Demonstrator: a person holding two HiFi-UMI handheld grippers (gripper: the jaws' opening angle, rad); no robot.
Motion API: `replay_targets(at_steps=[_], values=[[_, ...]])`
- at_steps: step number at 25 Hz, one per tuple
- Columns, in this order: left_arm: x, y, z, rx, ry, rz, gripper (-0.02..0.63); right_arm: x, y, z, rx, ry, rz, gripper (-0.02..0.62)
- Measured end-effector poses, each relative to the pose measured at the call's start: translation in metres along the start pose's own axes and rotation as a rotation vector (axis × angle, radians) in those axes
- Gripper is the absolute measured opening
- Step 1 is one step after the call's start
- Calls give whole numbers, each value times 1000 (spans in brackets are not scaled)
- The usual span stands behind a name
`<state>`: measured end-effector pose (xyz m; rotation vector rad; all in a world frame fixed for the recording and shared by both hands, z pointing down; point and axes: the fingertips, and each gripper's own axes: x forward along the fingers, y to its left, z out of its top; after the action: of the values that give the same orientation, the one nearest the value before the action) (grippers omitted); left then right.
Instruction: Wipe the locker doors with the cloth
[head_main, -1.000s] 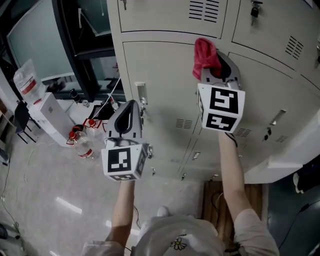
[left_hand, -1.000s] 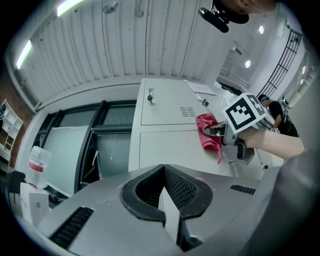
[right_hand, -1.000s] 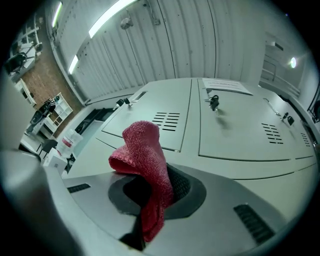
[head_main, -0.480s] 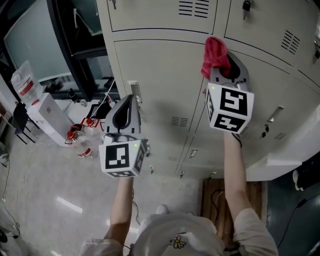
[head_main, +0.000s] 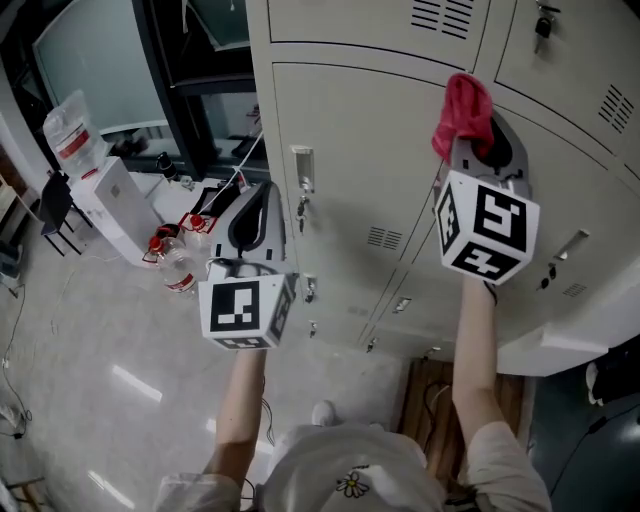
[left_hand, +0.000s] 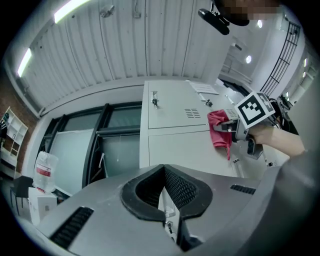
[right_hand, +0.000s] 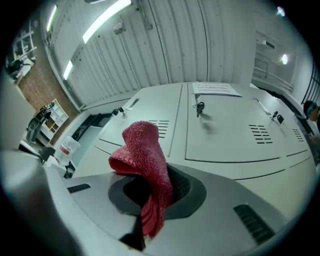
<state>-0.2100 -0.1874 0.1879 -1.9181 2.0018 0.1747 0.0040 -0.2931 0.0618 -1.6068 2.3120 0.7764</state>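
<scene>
The red cloth (head_main: 463, 108) is bunched in my right gripper (head_main: 472, 135), which is shut on it, and its free end rests against a beige locker door (head_main: 360, 150) close to the seam with the neighbouring column. In the right gripper view the cloth (right_hand: 145, 165) folds over the jaws, with vented doors (right_hand: 225, 130) beyond. My left gripper (head_main: 255, 215) is held lower and to the left, near the door latch (head_main: 302, 170). It is shut and holds nothing (left_hand: 164, 192). The left gripper view also shows the cloth (left_hand: 219, 129) on the door.
Plastic bottles (head_main: 170, 262) stand on the floor at the left of the lockers, beside a white unit (head_main: 110, 205) and a water jug (head_main: 70, 135). A dark-framed glass wall (head_main: 190, 60) adjoins the lockers. A wooden board (head_main: 425, 400) lies by the person's feet.
The head camera has swung, so everything sits further right in view. Relative to the latch, the right gripper has carried the cloth slightly right across the door. Left gripper stays shut.
</scene>
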Motion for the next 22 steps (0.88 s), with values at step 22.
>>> replay_targets(at_steps=[22], values=[[-36,76,-16,19,30,95,15,55,246,-17,71,-2,288,32]])
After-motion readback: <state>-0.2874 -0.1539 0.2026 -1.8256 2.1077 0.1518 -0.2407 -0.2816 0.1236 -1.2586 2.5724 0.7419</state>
